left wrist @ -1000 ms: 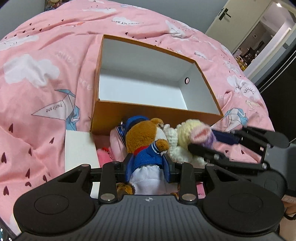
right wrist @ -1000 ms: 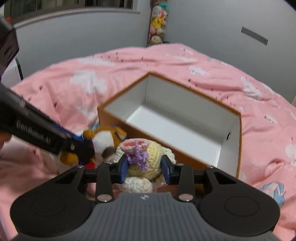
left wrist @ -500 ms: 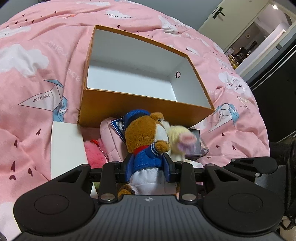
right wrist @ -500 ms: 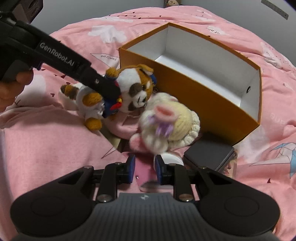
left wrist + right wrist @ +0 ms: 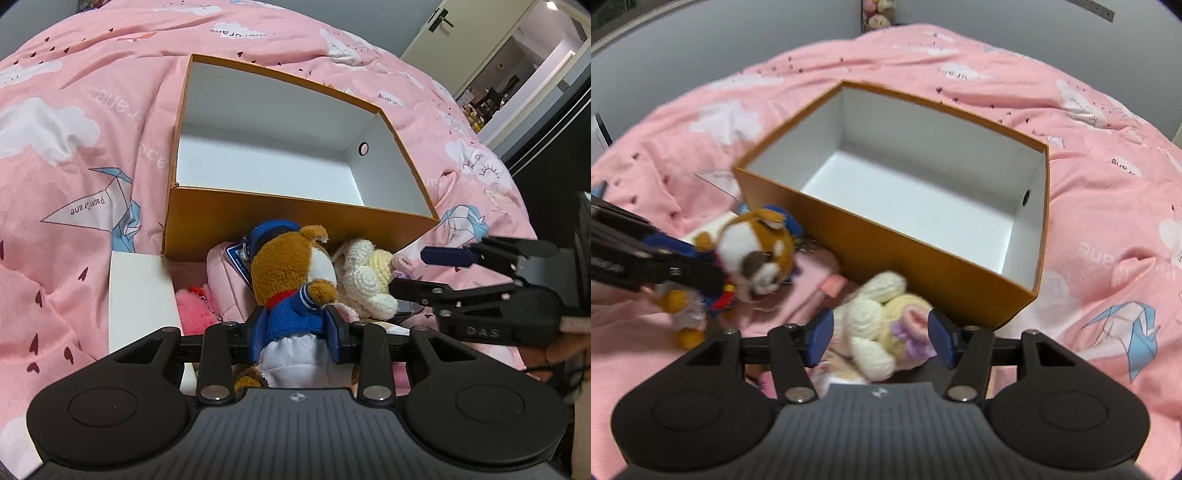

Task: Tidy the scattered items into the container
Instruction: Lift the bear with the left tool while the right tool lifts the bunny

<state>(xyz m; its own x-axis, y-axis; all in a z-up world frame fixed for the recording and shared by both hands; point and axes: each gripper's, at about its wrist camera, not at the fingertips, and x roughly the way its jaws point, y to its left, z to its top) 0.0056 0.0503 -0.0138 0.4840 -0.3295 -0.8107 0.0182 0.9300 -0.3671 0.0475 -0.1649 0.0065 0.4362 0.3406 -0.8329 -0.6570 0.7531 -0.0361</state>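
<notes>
Left hand-held gripper (image 5: pixel 295 328) is clamped on the sailor bear (image 5: pixel 291 280); right hand-held gripper (image 5: pixel 879 338) is opening around the crocheted bunny (image 5: pixel 882 317), untouched. Both must next go into the empty orange box (image 5: pixel 288 218).

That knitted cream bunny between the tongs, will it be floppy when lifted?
Probably. The crocheted bunny looks soft and stuffed, so its limbs would likely dangle. It seems light and should squash rather than slip. The right tongs are opening around it, not yet pressing.
</notes>
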